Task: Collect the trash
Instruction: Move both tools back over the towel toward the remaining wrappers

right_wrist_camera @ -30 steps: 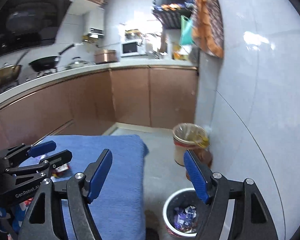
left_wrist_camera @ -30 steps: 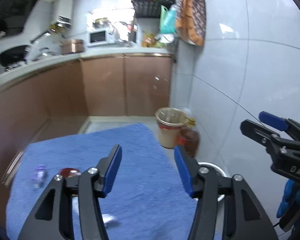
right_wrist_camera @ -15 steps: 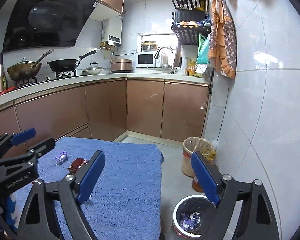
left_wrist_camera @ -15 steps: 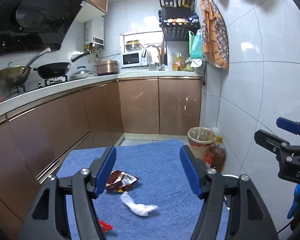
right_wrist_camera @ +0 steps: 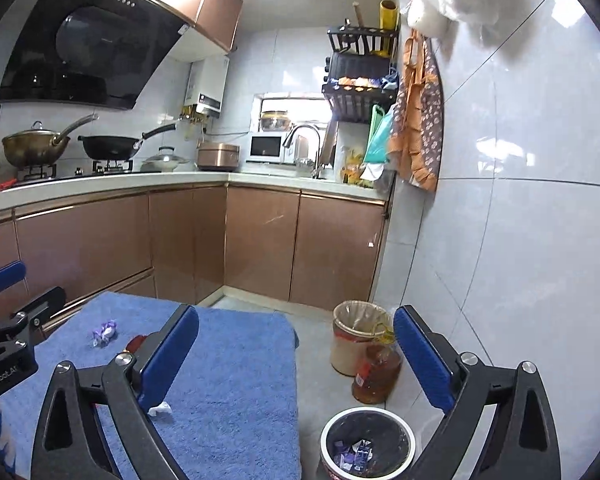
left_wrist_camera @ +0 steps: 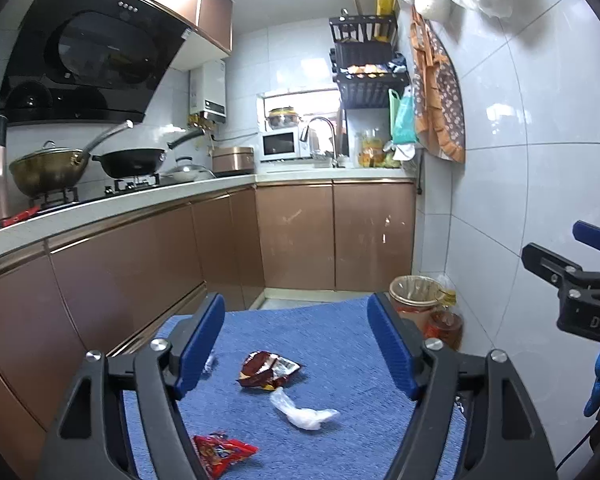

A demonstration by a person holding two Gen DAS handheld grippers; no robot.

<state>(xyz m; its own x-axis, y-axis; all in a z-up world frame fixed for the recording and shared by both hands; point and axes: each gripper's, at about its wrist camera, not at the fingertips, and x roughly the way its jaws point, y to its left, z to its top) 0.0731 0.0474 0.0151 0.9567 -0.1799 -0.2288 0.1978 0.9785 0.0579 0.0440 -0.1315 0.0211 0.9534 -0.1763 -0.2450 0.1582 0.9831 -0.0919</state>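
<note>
Left gripper (left_wrist_camera: 296, 344) fingers spread, just opening, nothing held | right gripper (right_wrist_camera: 296, 356) fingers wide, just opening, empty

Along the tabletop (left_wrist_camera: 100, 216) at left — brass wok (left_wrist_camera: 46, 170), black wok (left_wrist_camera: 130, 162), glass lid (left_wrist_camera: 186, 172), copper rice cooker (left_wrist_camera: 233, 159). At its far corner, white microwave (left_wrist_camera: 278, 145) beside a tap (left_wrist_camera: 320, 136). Above, black range hood (left_wrist_camera: 84, 64) and wire rack (left_wrist_camera: 366, 64). On the right wall, orange patterned apron (left_wrist_camera: 438, 100). On the floor — amber oil bottle (right_wrist_camera: 376, 376).
</note>
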